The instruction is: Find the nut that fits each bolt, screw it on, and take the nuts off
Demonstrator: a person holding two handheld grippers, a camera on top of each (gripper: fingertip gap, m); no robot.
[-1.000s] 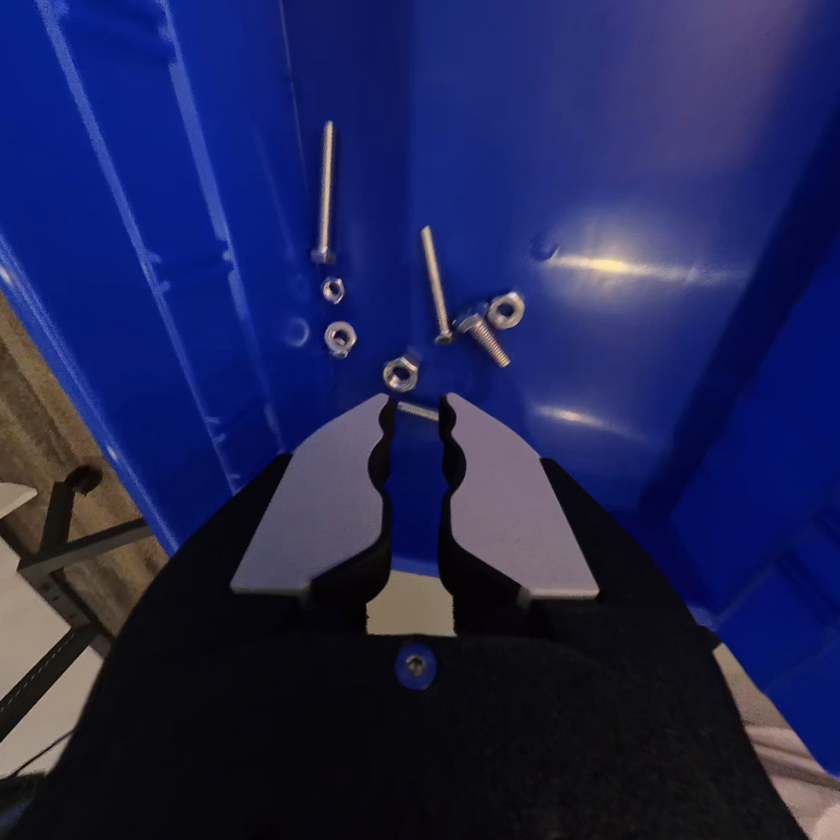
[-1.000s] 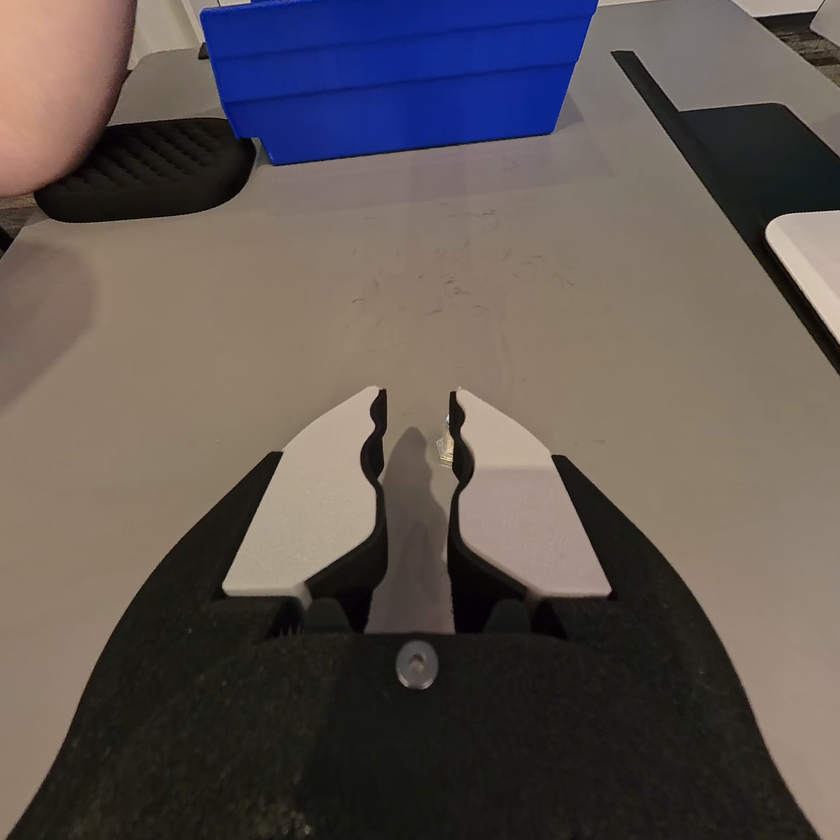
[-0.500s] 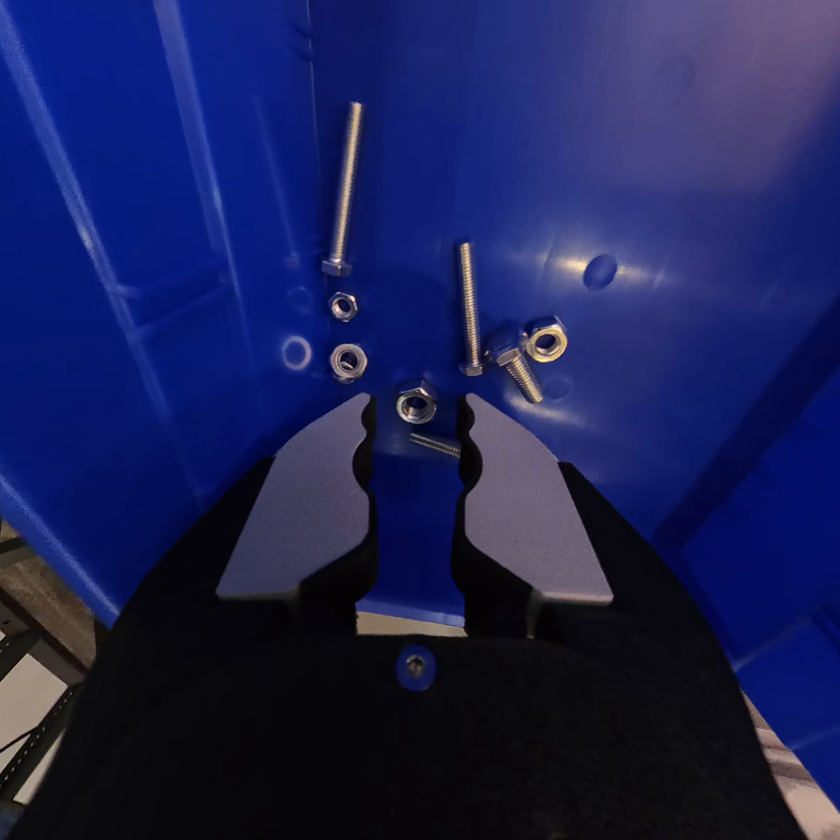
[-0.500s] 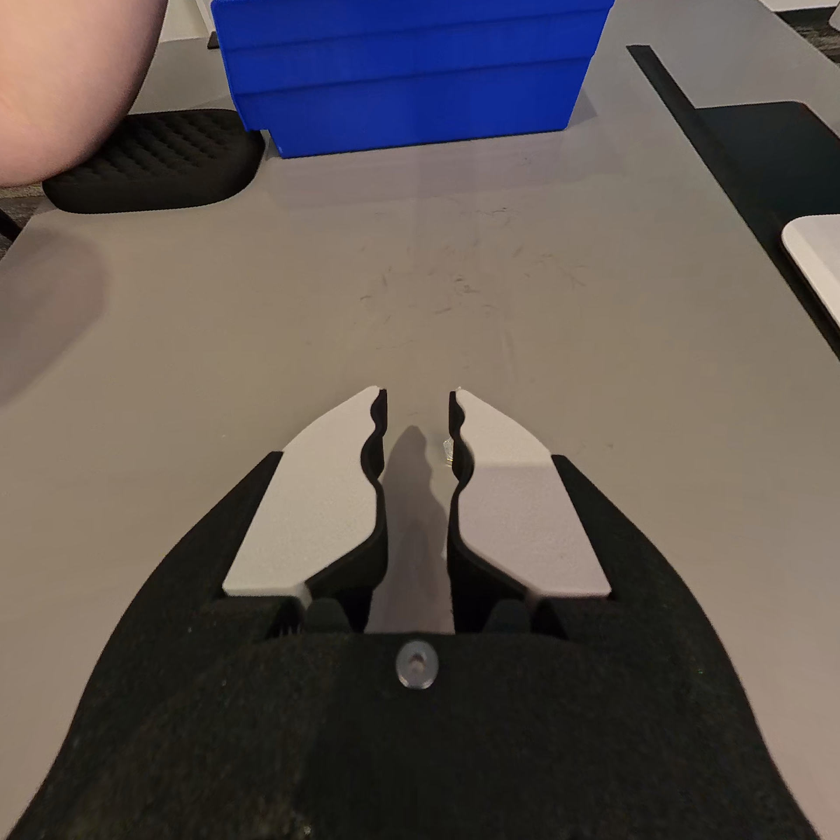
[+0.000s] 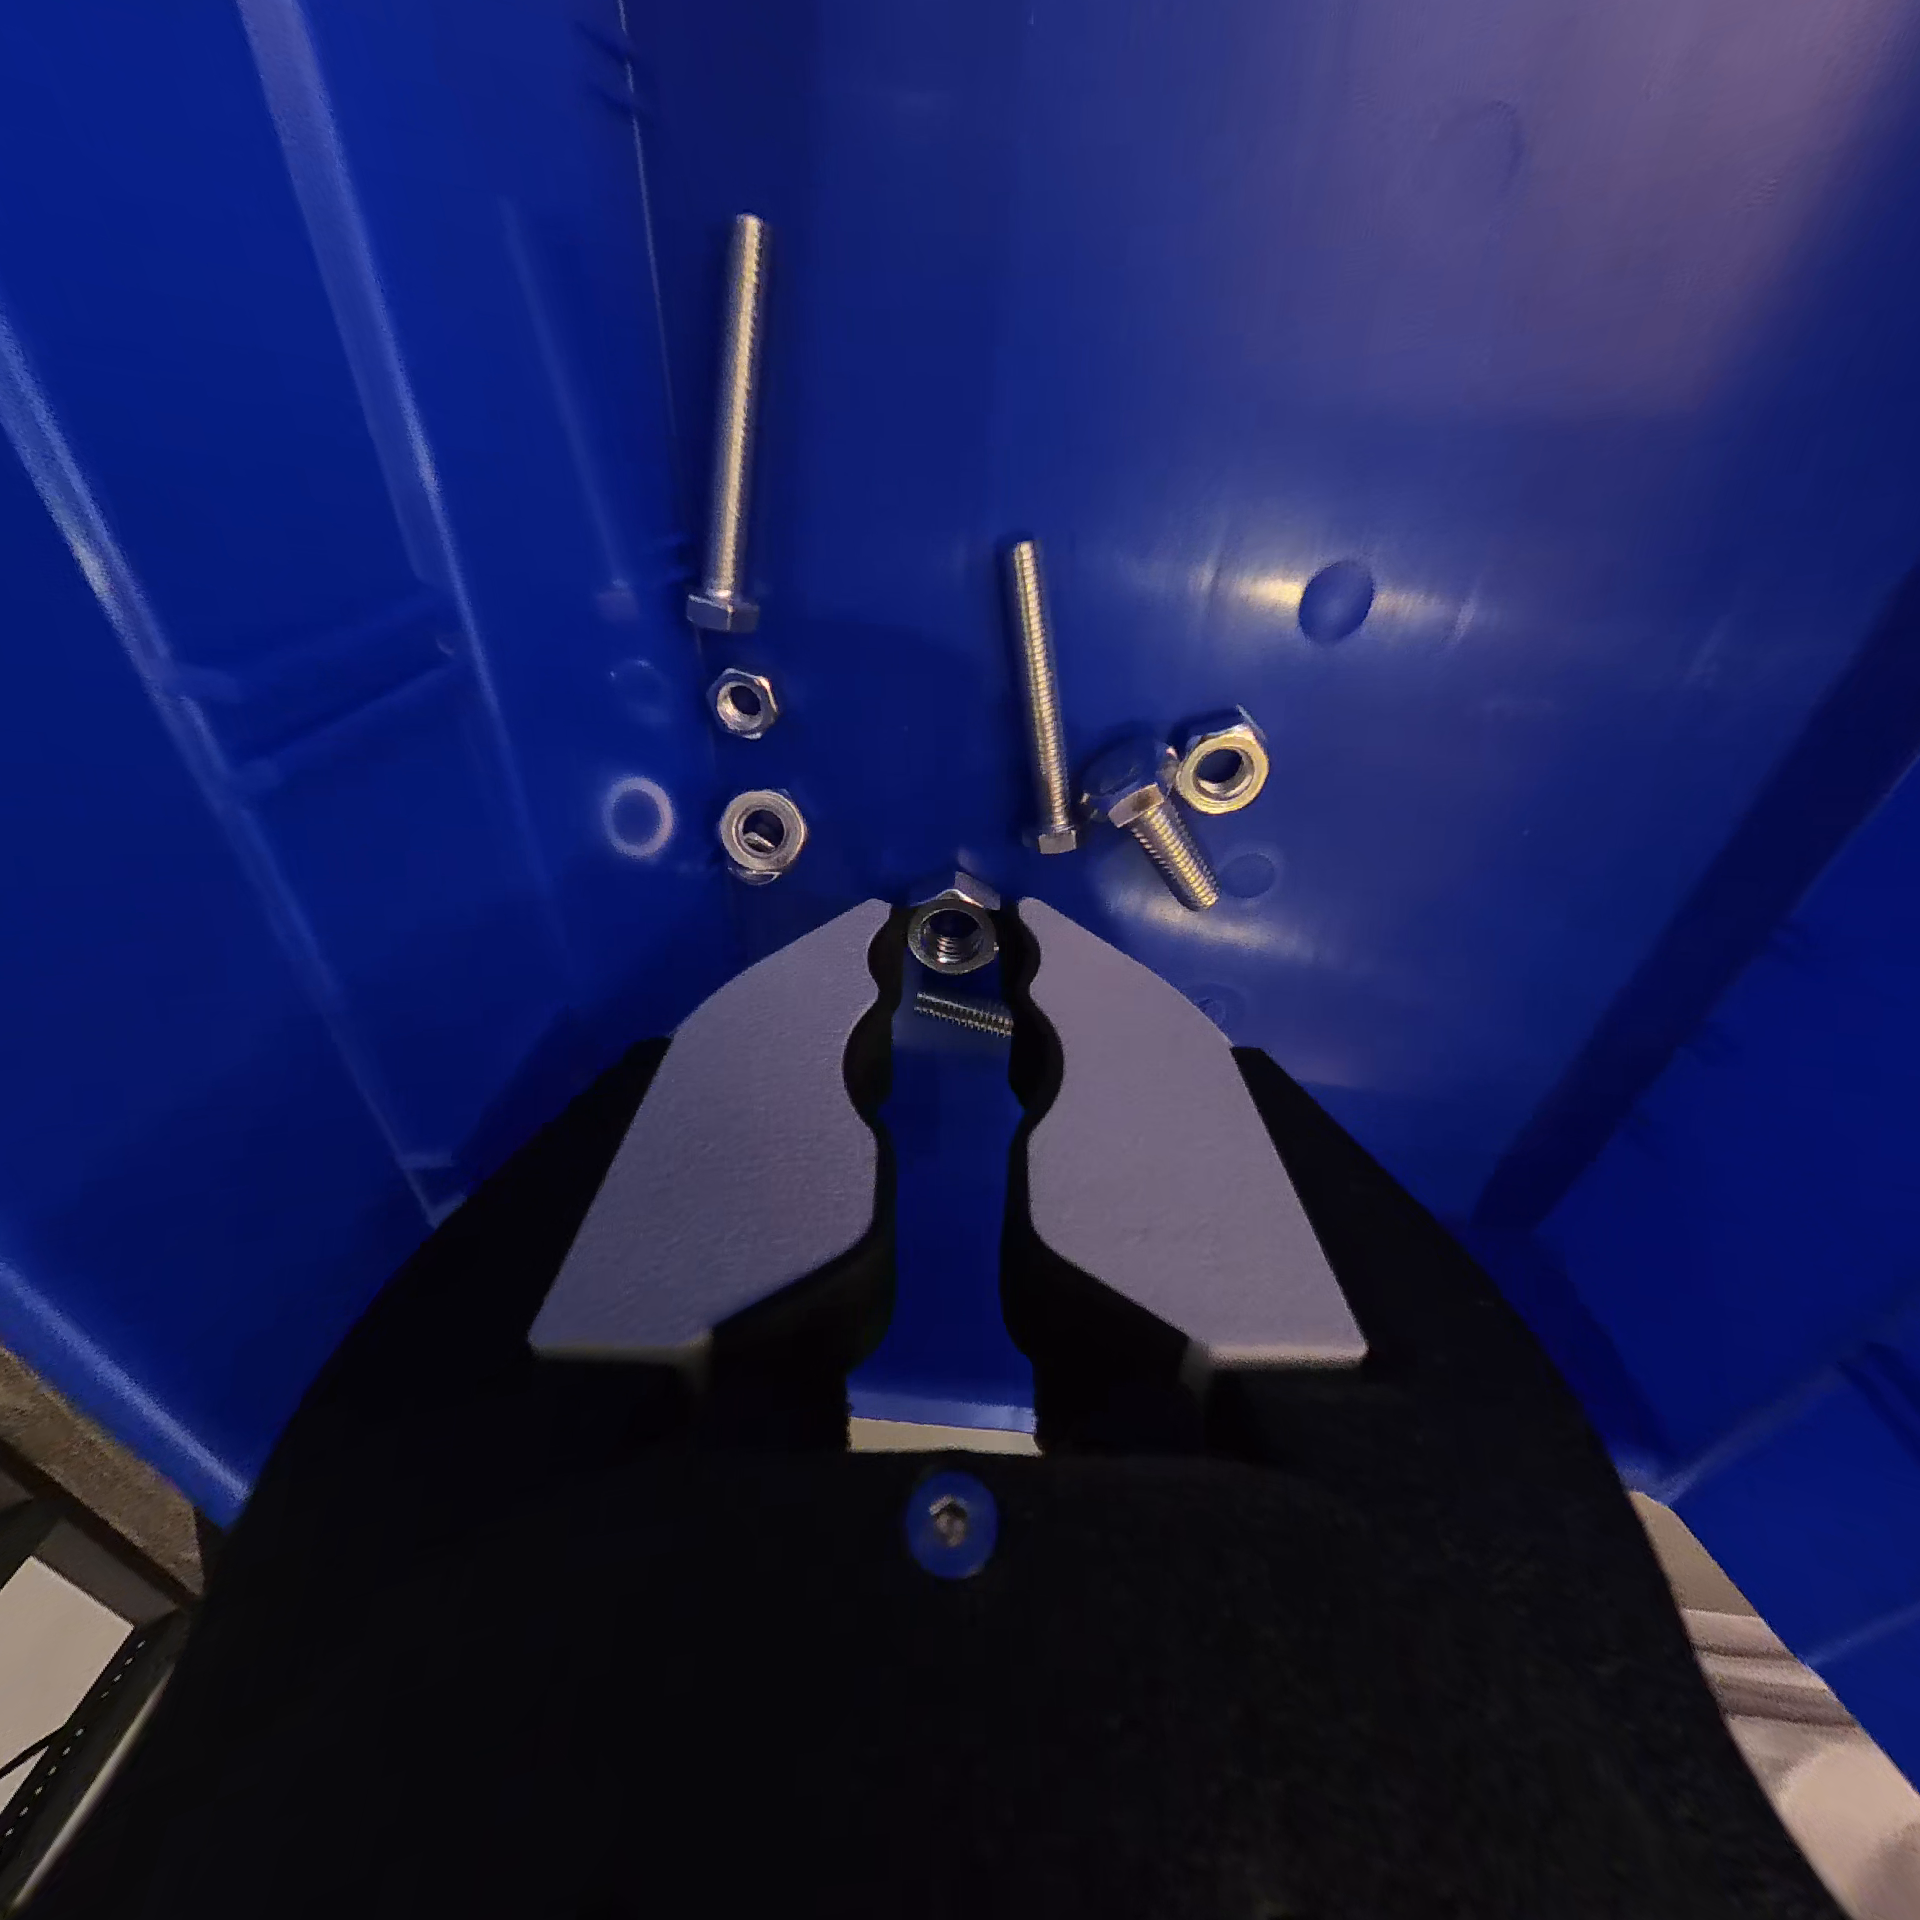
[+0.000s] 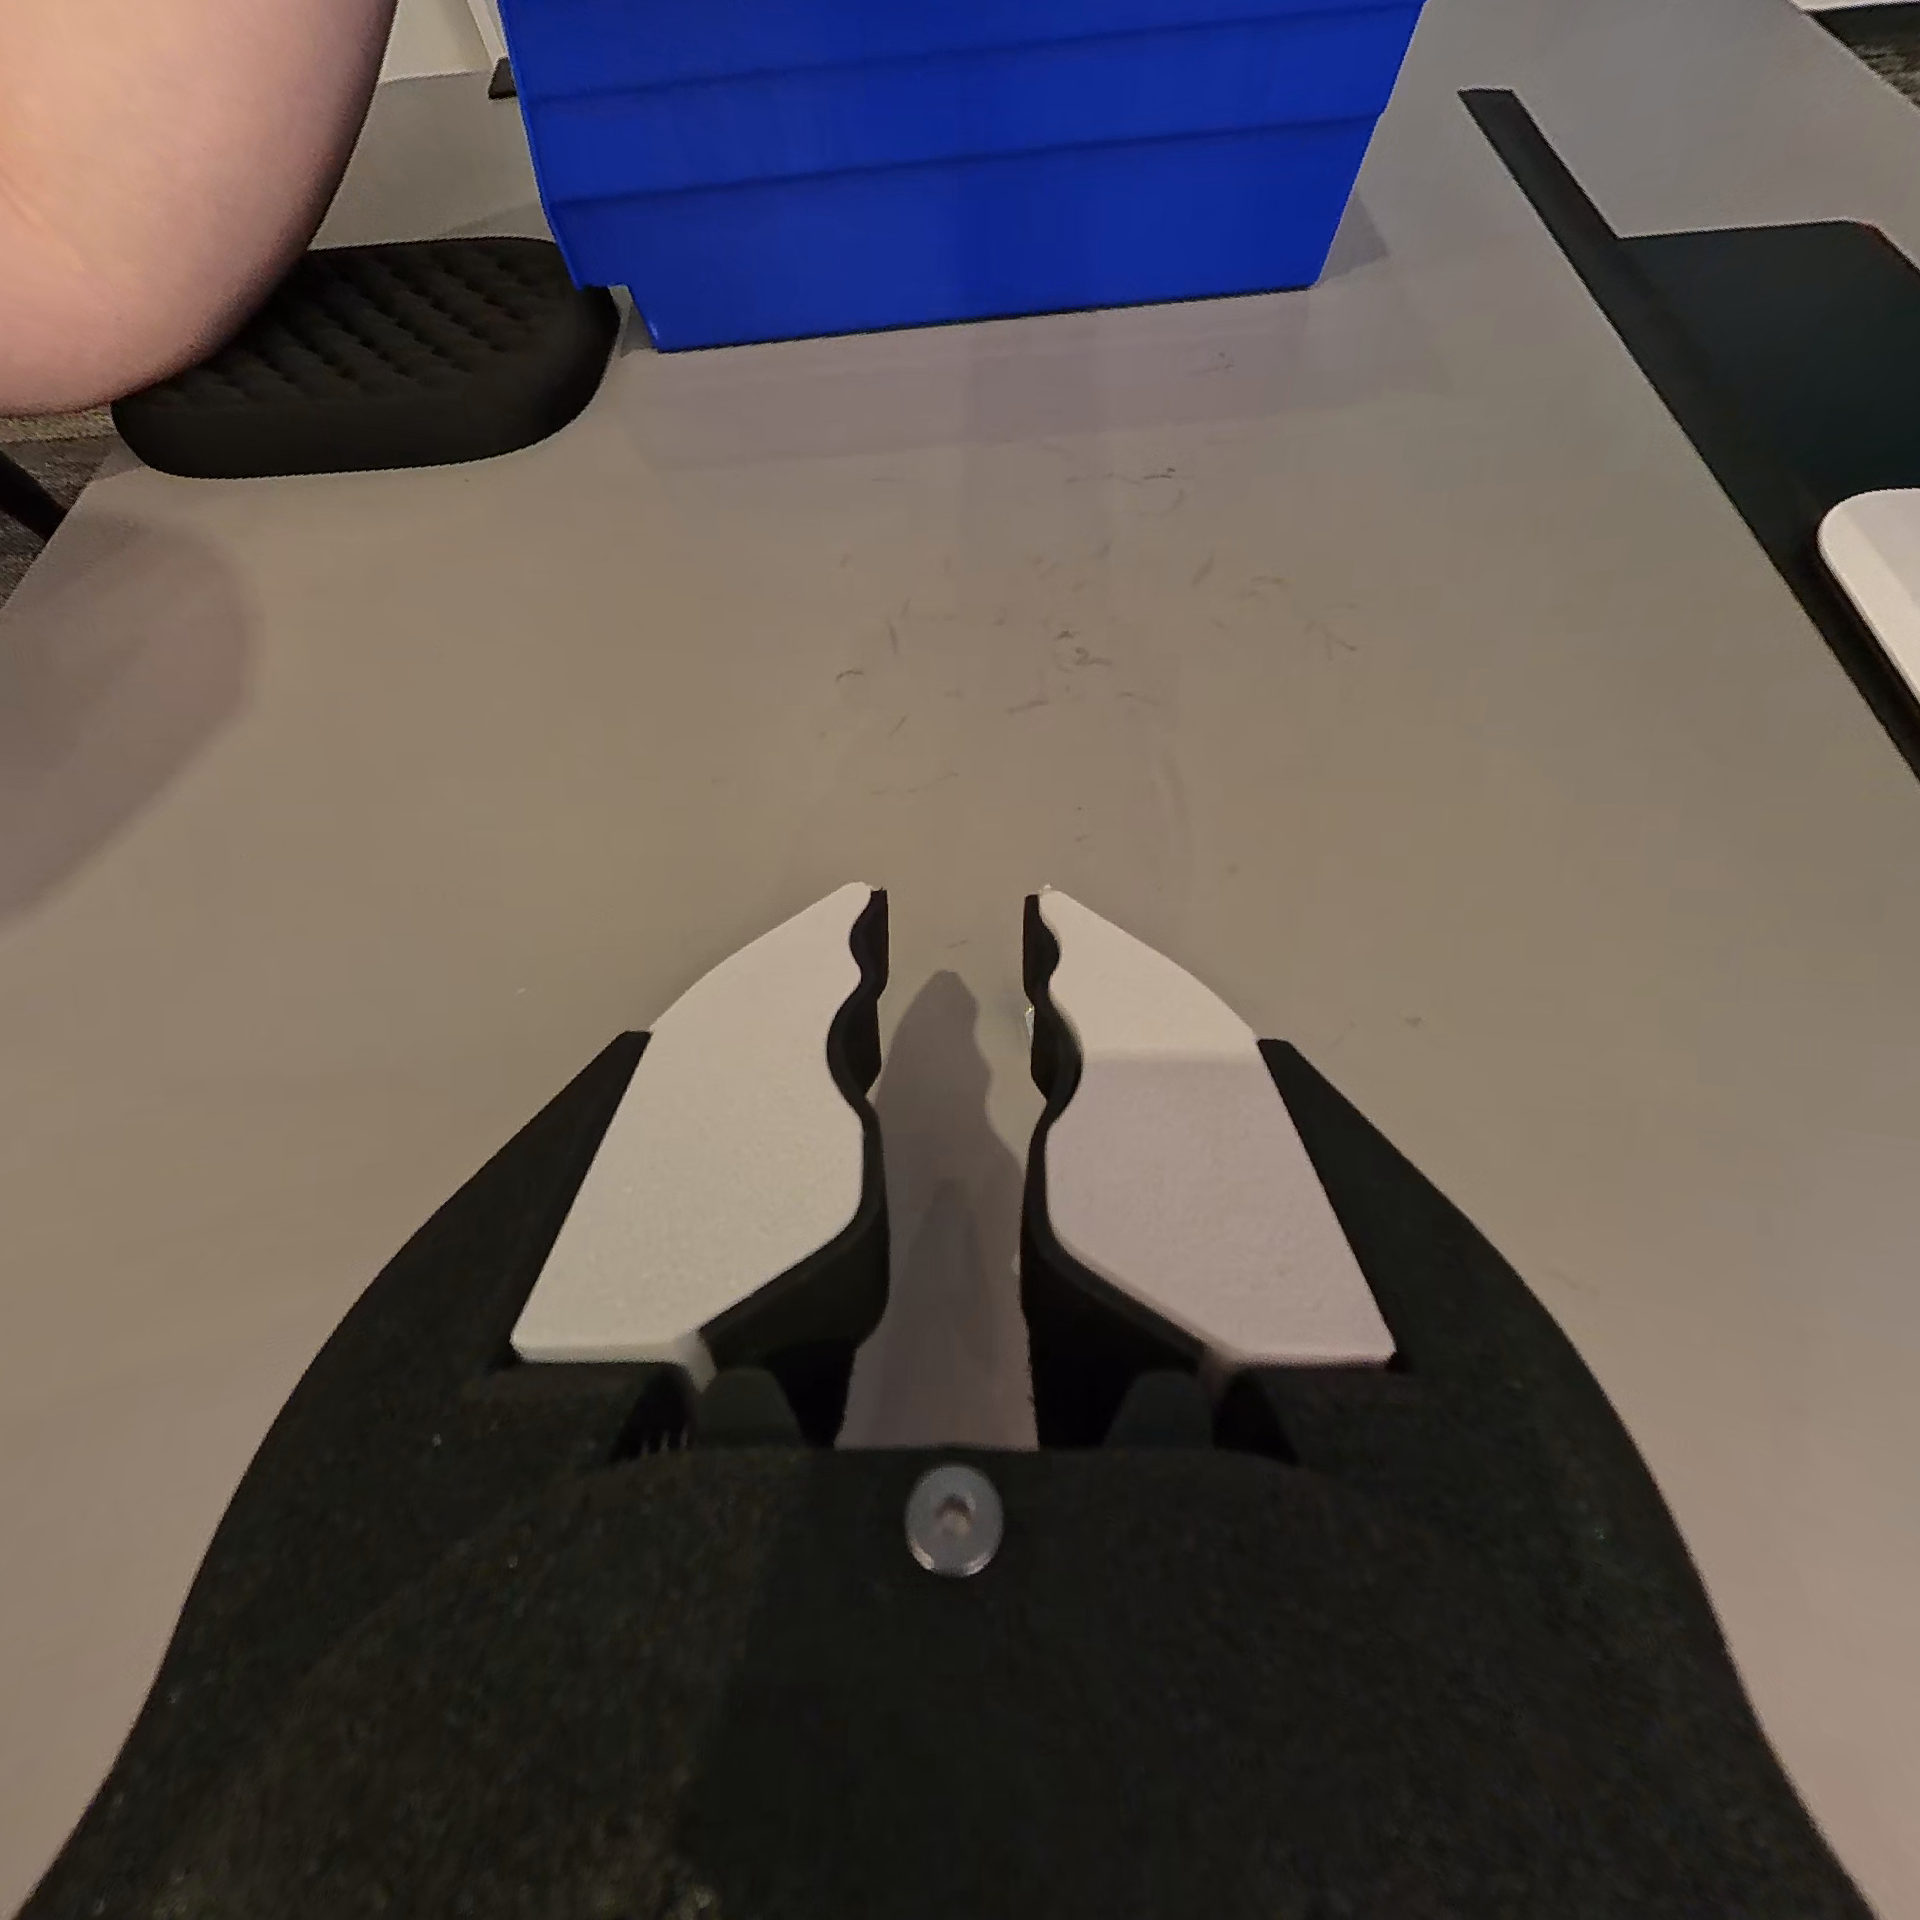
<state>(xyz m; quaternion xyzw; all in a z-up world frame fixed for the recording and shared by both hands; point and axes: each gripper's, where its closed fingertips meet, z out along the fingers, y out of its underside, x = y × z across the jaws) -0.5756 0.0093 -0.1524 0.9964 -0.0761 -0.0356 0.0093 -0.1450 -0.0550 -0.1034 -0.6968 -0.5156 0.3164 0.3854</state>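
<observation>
My left gripper (image 5: 951,914) is inside the blue bin (image 5: 1351,312), with its tips shut on a steel nut (image 5: 951,935) that faces the camera. A small threaded screw (image 5: 961,1016) lies on the bin floor between the fingers. A long bolt (image 5: 738,416), a medium bolt (image 5: 1039,686), a short thick bolt (image 5: 1153,831) and three loose nuts (image 5: 743,701) (image 5: 762,828) (image 5: 1224,771) lie beyond. My right gripper (image 6: 956,904) hovers over the grey table (image 6: 623,727), open, with nothing between its pads. A small metal glint (image 6: 1027,1013) shows at its right finger's inner edge.
In the right wrist view the blue bin (image 6: 956,187) stands at the table's far end. A black textured pad (image 6: 364,353) lies to its left, under a person's arm (image 6: 156,156). A black mat (image 6: 1766,343) and a white object (image 6: 1881,582) are at the right. There is about 45 cm between the tips of the two grippers. Measured from the fingertips, the long bolt (image 5: 738,416) is 8 cm or so from the left gripper and 50 cm from the right.
My left gripper moved deeper into the bin, opened wider, then closed on the nearest nut. My right gripper stayed open and barely moved; the metal piece by its right finger is now mostly hidden.
</observation>
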